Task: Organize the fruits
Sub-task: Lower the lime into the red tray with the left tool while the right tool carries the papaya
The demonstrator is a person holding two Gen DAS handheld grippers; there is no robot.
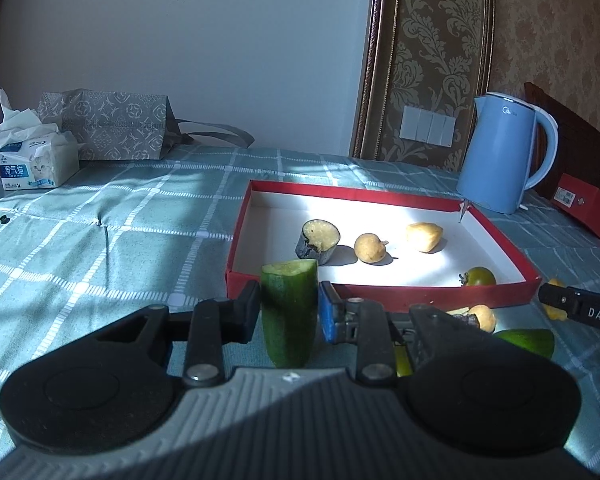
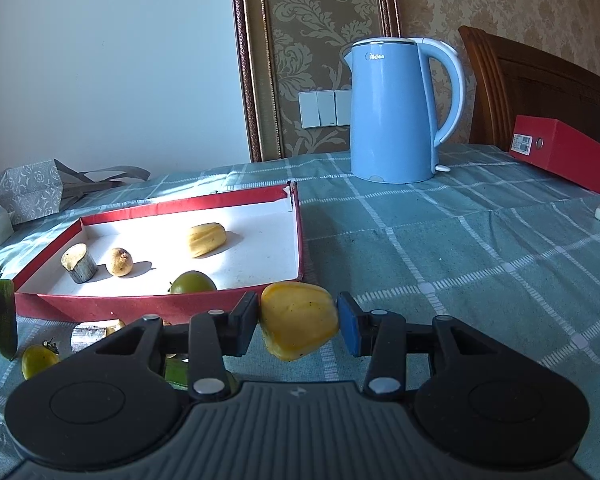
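Note:
My left gripper [image 1: 289, 312] is shut on a green cucumber piece [image 1: 290, 312], held upright just in front of the red tray's near wall [image 1: 380, 294]. My right gripper [image 2: 298, 320] is shut on a yellow fruit piece [image 2: 298, 320] near the red tray's [image 2: 140, 304] right front corner. Inside the tray lie an eggplant stub [image 1: 318, 240], a round potato [image 1: 369, 247], a yellow piece [image 1: 424, 236] and a green tomato [image 1: 478, 277]. The right wrist view shows the cucumber [image 2: 3, 320] at the far left.
On the checked cloth in front of the tray lie a small yellow tomato [image 2: 39, 360], an eggplant stub [image 2: 90, 334] and a green piece [image 1: 526, 340]. A blue kettle [image 2: 396, 112] stands behind the tray, with a red box [image 2: 568, 152] to its right. A tissue pack [image 1: 36, 160] and grey bag [image 1: 112, 124] sit far left.

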